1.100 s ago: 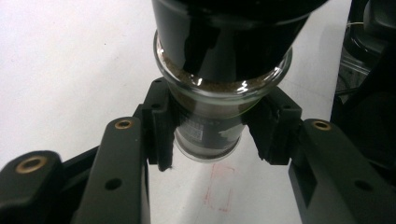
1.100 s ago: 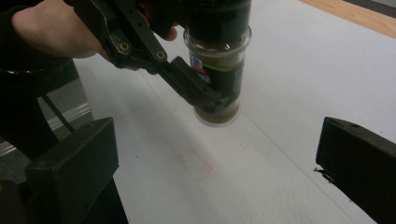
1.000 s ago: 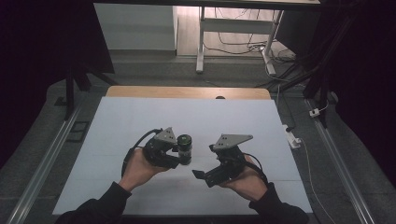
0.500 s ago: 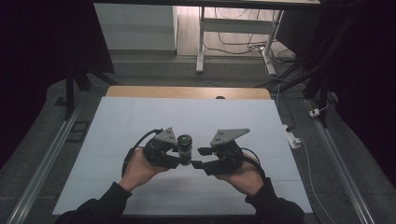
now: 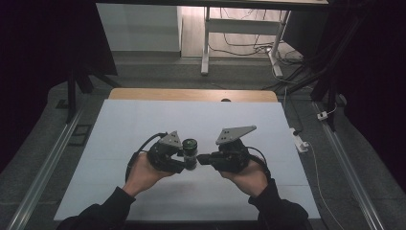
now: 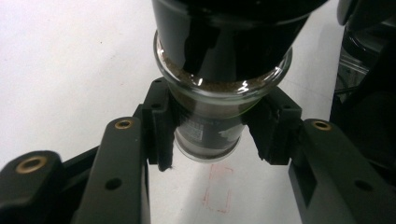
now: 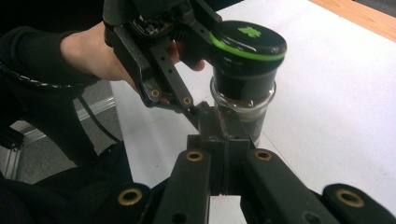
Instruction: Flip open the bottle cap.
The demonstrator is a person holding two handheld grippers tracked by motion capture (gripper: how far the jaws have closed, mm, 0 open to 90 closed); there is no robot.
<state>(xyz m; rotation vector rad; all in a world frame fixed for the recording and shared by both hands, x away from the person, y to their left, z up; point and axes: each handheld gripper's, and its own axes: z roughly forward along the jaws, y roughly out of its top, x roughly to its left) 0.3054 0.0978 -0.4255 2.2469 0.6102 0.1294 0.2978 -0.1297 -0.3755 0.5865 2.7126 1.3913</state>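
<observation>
Small glass jar [image 5: 190, 152] upright, long axis vertical, black lid with green ring on top, held just above white desk [image 5: 119, 129] near its front centre. Brown powder inside, perhaps ground coffee; label too blurred to read. Left hand-held gripper [image 5: 184, 155] clamps jar's lower body between both jaws. Right hand-held gripper [image 5: 201, 159] jaws pressed together, empty, tips touching or just beside jar's base.

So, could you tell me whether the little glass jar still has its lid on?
Lid on. In the right gripper view the black cap with its green ring sits on top of the jar, which the left gripper clamps by its glass body.
</observation>
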